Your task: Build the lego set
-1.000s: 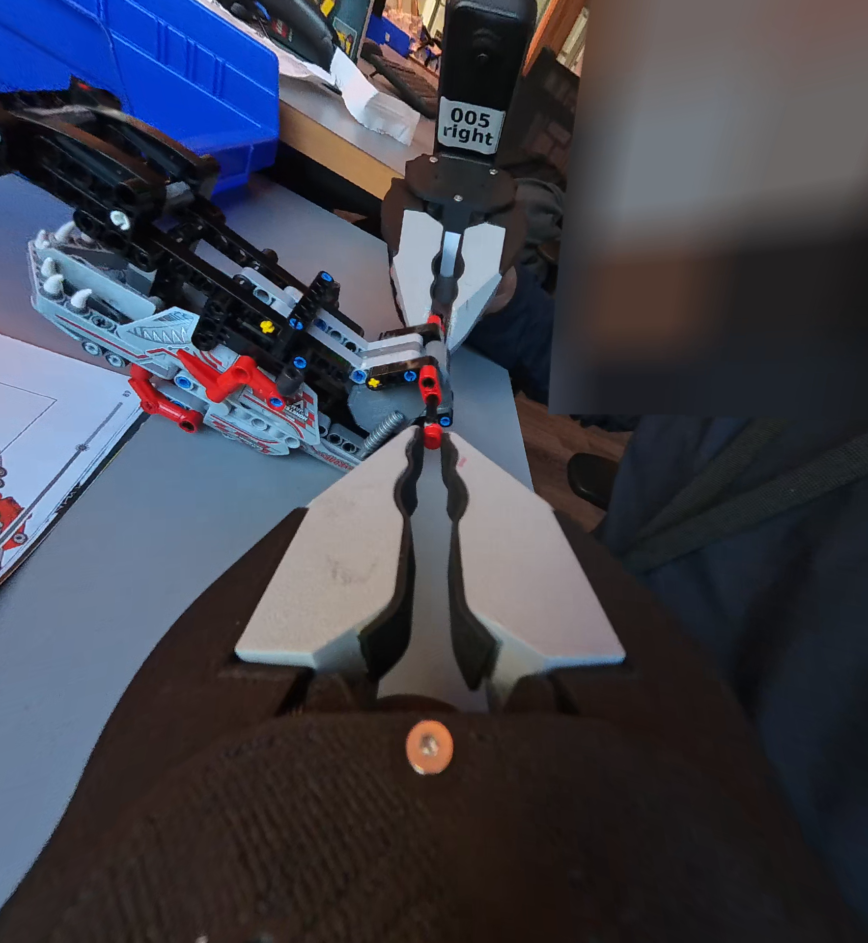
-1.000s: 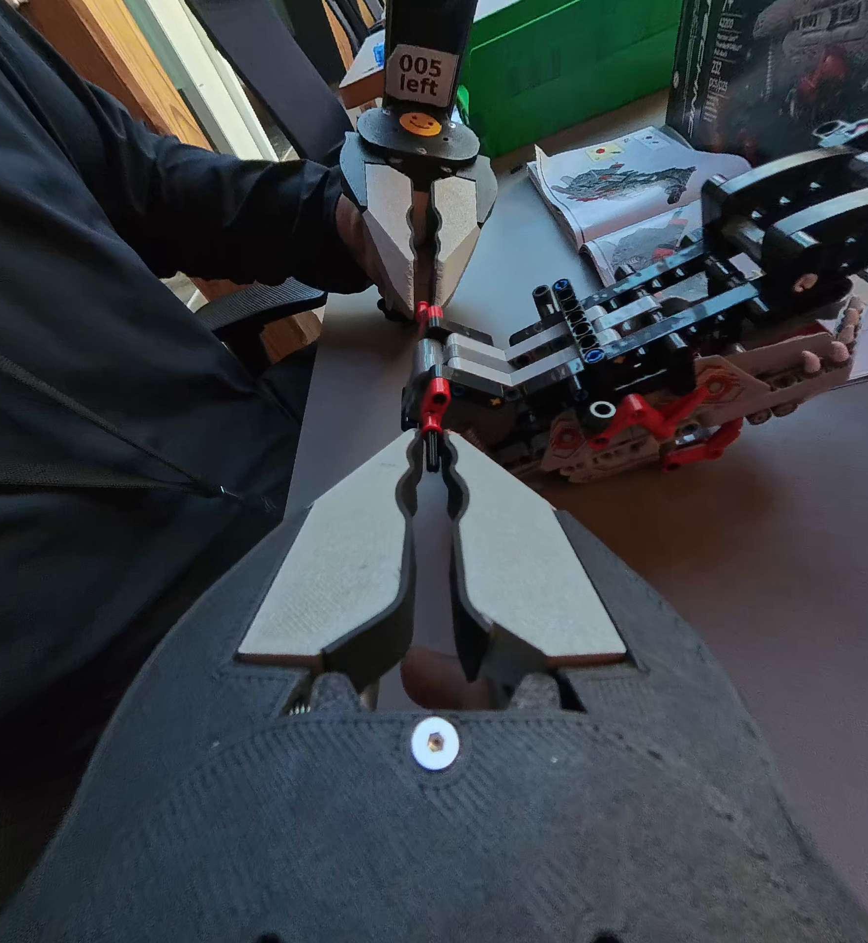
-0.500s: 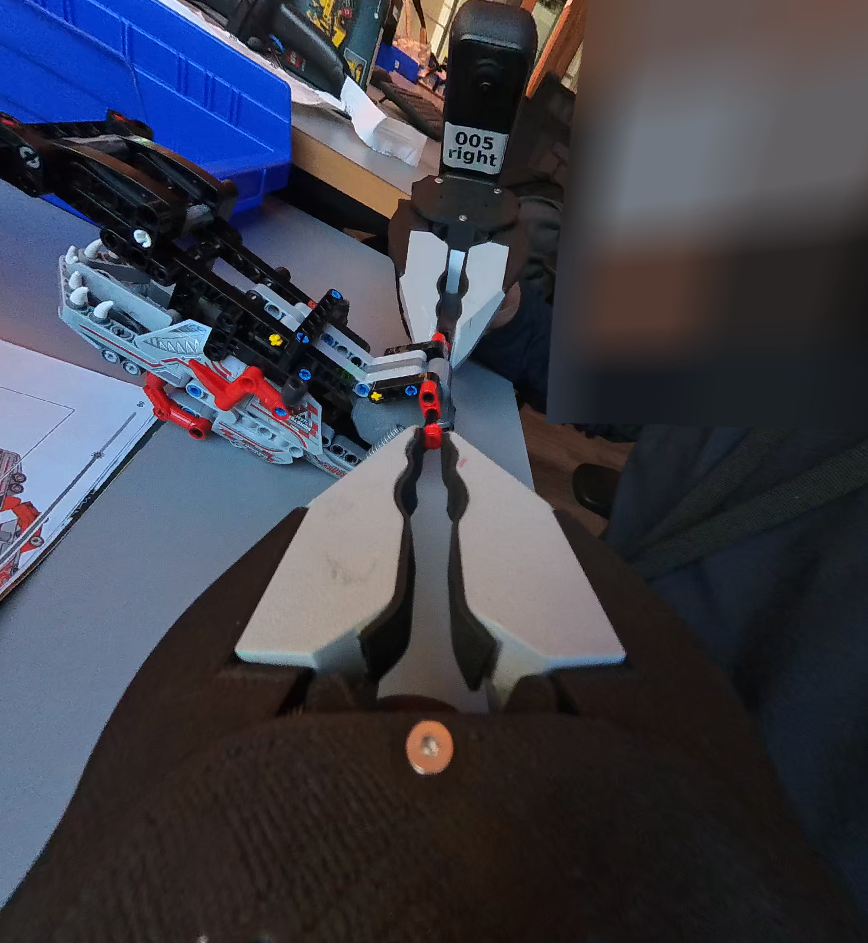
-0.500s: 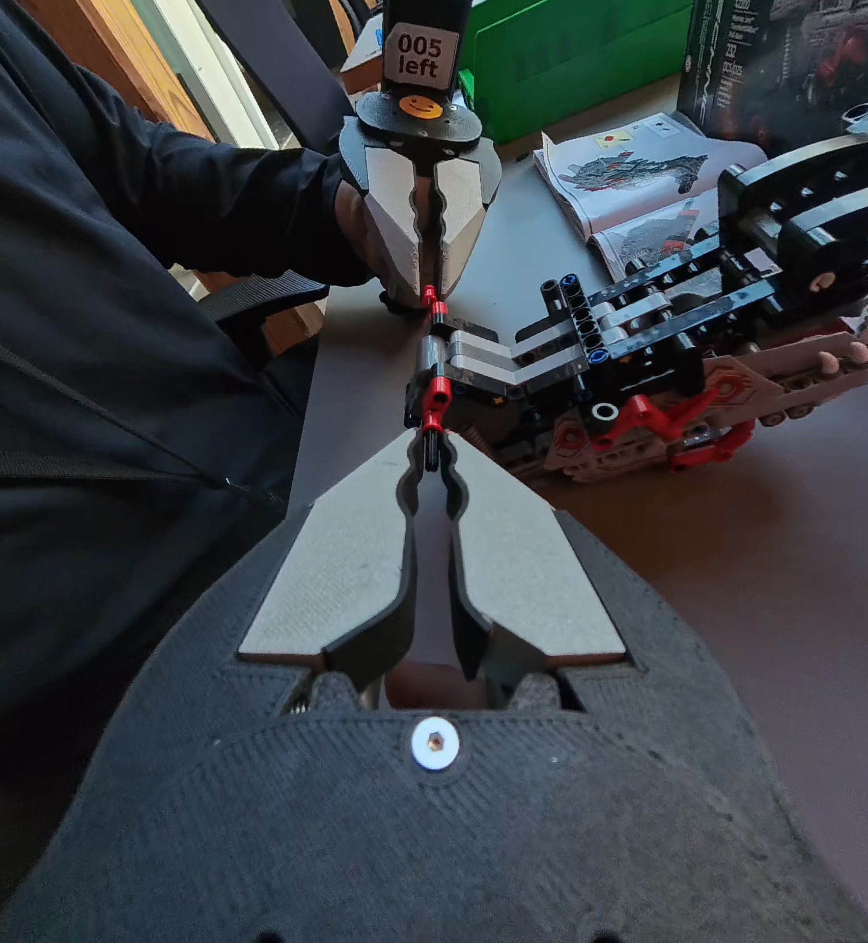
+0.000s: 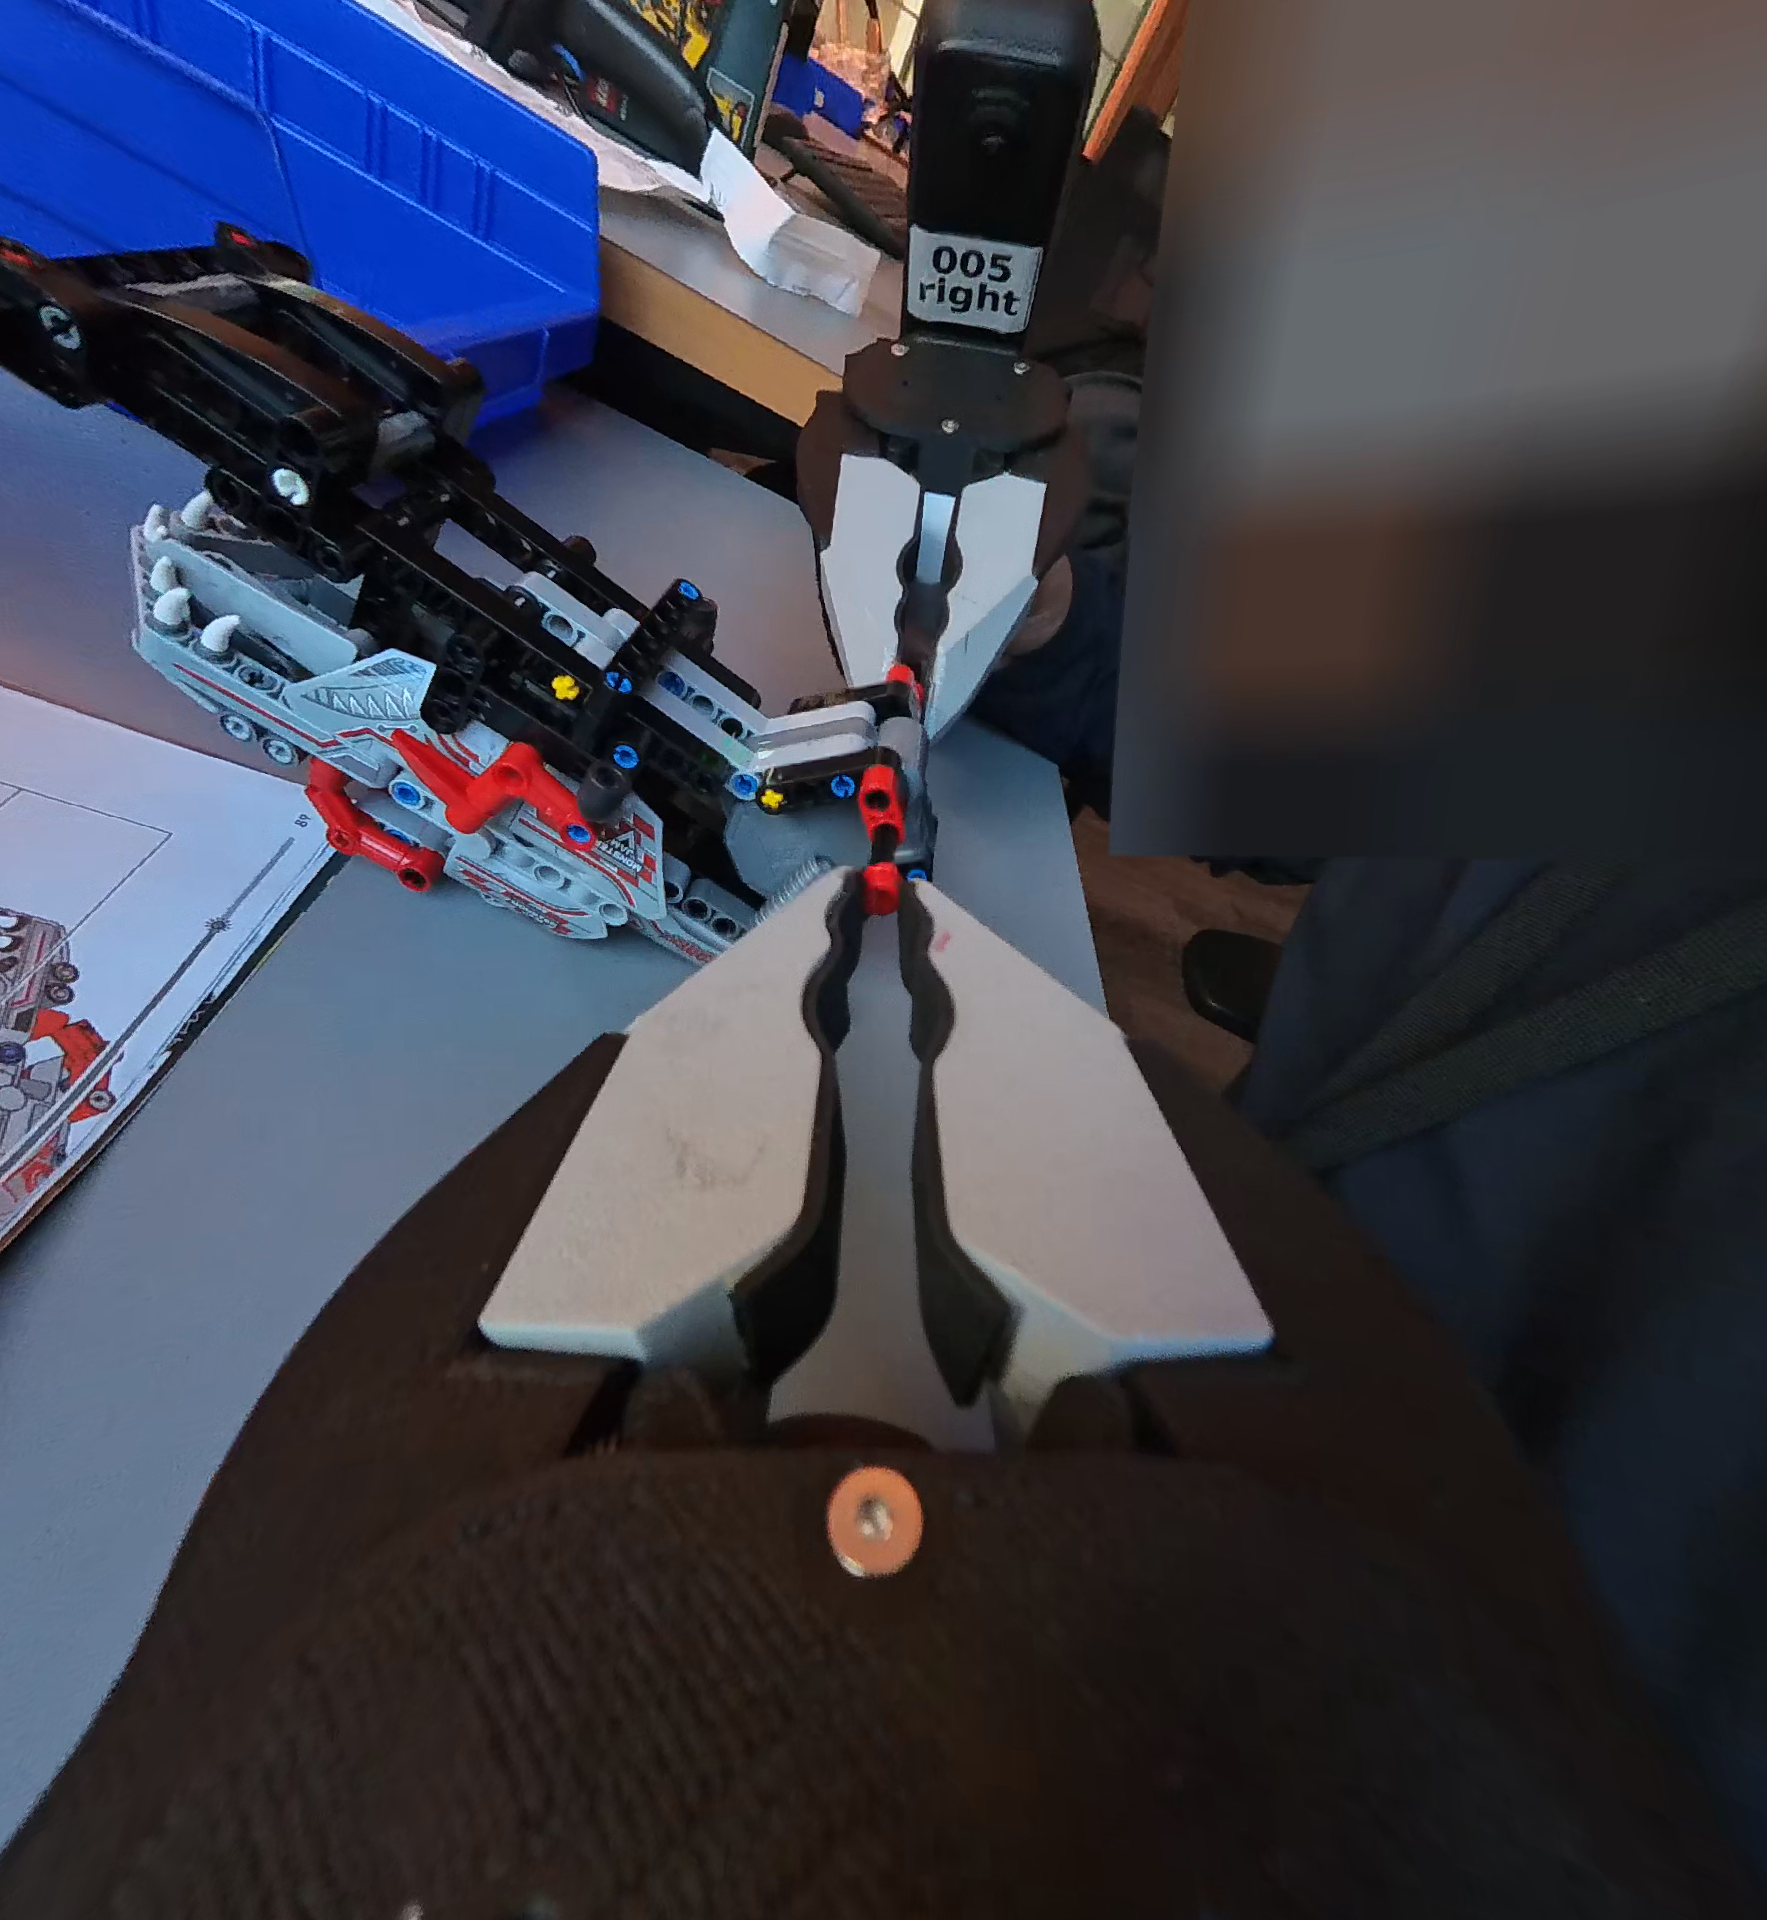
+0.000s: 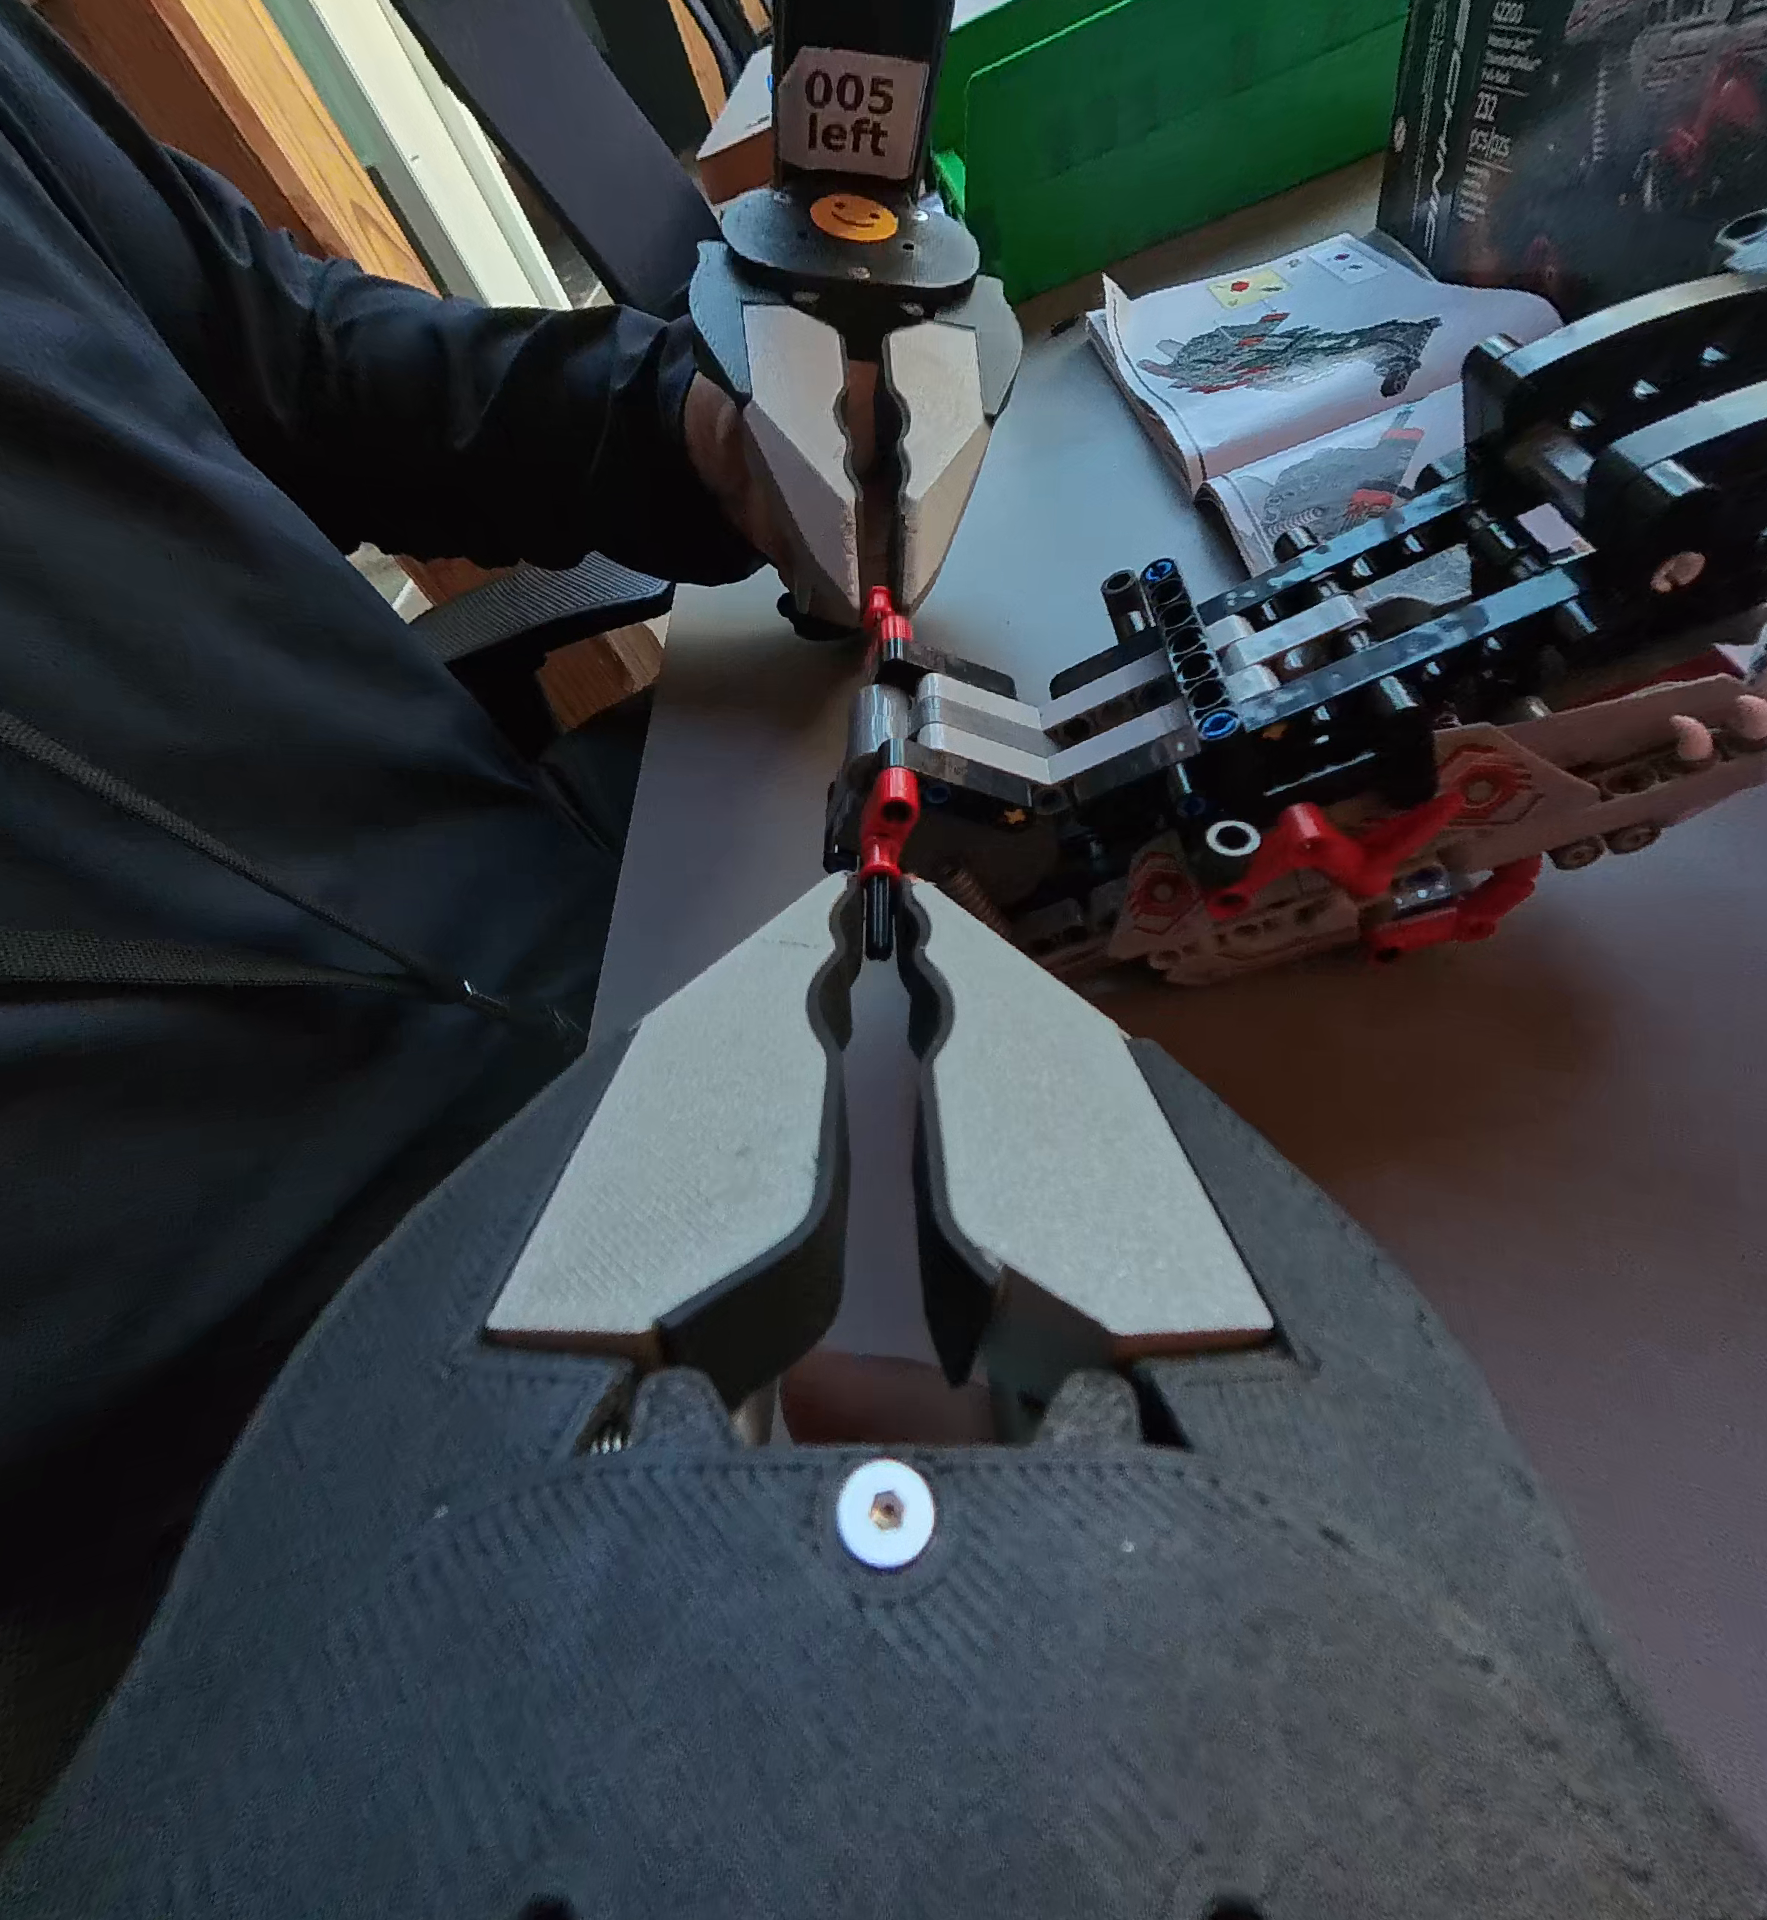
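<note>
Two handheld grippers meet end-on at the rear of a half-built lego model [image 5: 463, 665], which sits on the grey desk [image 5: 359, 1091] near its front edge, w/ the instruction booklet [image 5: 37, 935] just beside it. The left gripper [image 5: 881, 896] is nearly closed, tips pinching a red bush at one end of a thin cross axle [image 6: 889, 821]. The right gripper [image 6: 877, 912], facing it from the opp. side, is closed to the same narrow gap on the axle's black far end. The axle runs through the grey hinge block [image 6: 946, 727] at the model's tail; a red connector rides on it btwn block and right tips.

Judging by the setup, the step is seating the axle & its end pieces. Best done by pushing both grippers straight toward each other along the axle line, no twist, so nothing binds in the hole. The model isn't held down, so uneven force could skid it toward the desk edge. A blue bin [image 5: 266, 156] stands behind; a green bin [image 6: 1159, 135] and the set's box [image 6: 1606, 114] at the far side.
</note>
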